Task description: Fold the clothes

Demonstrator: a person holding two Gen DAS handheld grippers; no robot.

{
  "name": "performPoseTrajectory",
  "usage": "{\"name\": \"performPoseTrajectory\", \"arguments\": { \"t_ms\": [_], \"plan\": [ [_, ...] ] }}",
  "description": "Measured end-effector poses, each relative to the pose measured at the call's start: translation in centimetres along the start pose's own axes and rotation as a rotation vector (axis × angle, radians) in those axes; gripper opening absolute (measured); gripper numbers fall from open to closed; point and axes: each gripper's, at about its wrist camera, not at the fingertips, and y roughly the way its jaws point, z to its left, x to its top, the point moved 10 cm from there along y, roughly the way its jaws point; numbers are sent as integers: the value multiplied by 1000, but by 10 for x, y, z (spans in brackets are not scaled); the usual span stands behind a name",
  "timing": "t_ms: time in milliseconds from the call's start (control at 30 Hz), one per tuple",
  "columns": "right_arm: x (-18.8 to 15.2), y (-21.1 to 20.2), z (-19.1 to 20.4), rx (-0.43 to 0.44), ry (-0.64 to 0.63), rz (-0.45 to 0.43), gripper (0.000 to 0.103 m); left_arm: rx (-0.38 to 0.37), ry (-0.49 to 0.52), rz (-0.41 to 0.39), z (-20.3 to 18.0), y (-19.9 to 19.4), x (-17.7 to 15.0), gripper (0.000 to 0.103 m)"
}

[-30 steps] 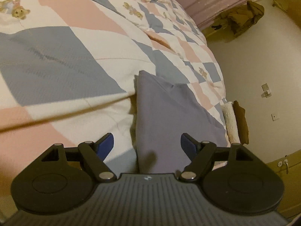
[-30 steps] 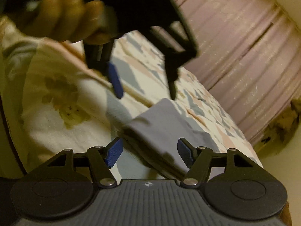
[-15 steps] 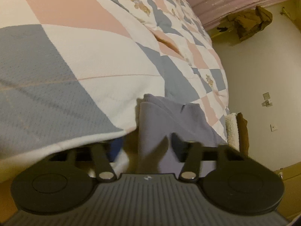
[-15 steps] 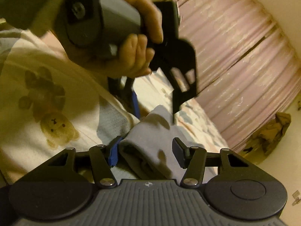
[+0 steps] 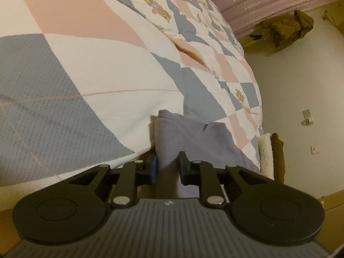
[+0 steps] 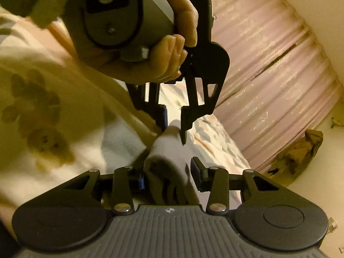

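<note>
One folded garment (image 5: 189,137) of soft lilac-grey cloth, matte, thick at the folded edge, lying on the bed near its side edge. Several layers visible at the rolled end (image 6: 169,165) in the right wrist view, with a dark hollow between them. Smooth upper face, one small notch in the far edge, straight fold along the left side.

Left gripper (image 5: 167,167) narrowed onto the near edge of the garment, cloth pinched between the two black fingers; blue pad (image 5: 153,167) visible on one finger only. Also seen from the right wrist view (image 6: 173,120), pointing down with tips on the far top of the cloth bundle, handle wrapped by one hand (image 6: 150,49). Grey smooth handle body, black plastic linkage with cut-out windows.

Right gripper (image 6: 168,179) closed in around the thick rolled end, cloth filling the gap between both fingers and pressing on them. Ribbed grey housing and two round black discs on each gripper, plus two shiny metal pivots.

Quilt (image 5: 90,68) under the garment: padded, puffy, dotted weave, diamond patches in white, pink and grey-blue, small bear prints. Behind, pleated pink curtain (image 6: 268,68), glossy with fine pattern. One brown crumpled garment (image 5: 288,28) hanging by the wall. One white fluffy item (image 5: 265,152) and one brown item (image 5: 278,157) beside the bed edge, upright together. Plain pale wall with two small plates (image 5: 307,118).
</note>
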Motion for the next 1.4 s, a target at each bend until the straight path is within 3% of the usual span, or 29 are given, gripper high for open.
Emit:
{"name": "performPoseTrajectory", "arguments": {
  "t_ms": [67, 167, 333, 467, 500, 567, 633, 733, 833, 933, 1067, 1100, 1167, 1300, 1400],
  "plan": [
    [0, 7, -6, 36, 33, 9, 17, 17, 17, 0, -4, -2, 1, 16],
    [-2, 2, -37, 120, 220, 9, 15, 18, 46, -12, -21, -10, 4, 15],
    [-32, -1, -146, 260, 806, 18, 15, -96, 126, -77, -97, -28, 9, 17],
    [-92, 2, -236, 275, 1148, 0, 15, -190, 283, -156, -176, -40, 2, 45],
    [-109, 5, -255, 258, 1206, 7, 15, -193, 324, -168, -189, -38, -2, 46],
    [-155, 7, -273, 214, 1313, 52, 15, -168, 373, -151, -200, -23, -16, 46],
    [-200, 12, -282, 187, 1426, 105, 15, -126, 380, -84, -193, 7, -35, 46],
    [-264, 15, -273, 176, 1580, 196, 16, 7, 390, 22, -160, 59, -70, 42],
    [-280, 10, -266, 198, 1636, 169, 16, 123, 369, 75, -122, 87, -93, 36],
    [-260, 2, -290, 158, 1514, 69, 16, 94, 326, 68, -110, 86, -96, 36],
    [-228, -4, -333, 66, 1352, -99, 16, 129, 363, 33, -110, 79, -88, 38],
    [-229, -8, -339, 41, 1334, -107, 16, 132, 365, 32, -109, 79, -87, 38],
    [-243, -11, -345, -6, 1328, -75, 16, 132, 362, 37, -109, 82, -86, 38],
    [-314, 6, -315, -37, 1499, 124, 16, 148, 401, 41, -111, 86, -93, 38],
    [-328, 7, -308, -37, 1585, 112, 16, 152, 417, 45, -112, 85, -96, 38]
  ]
}}
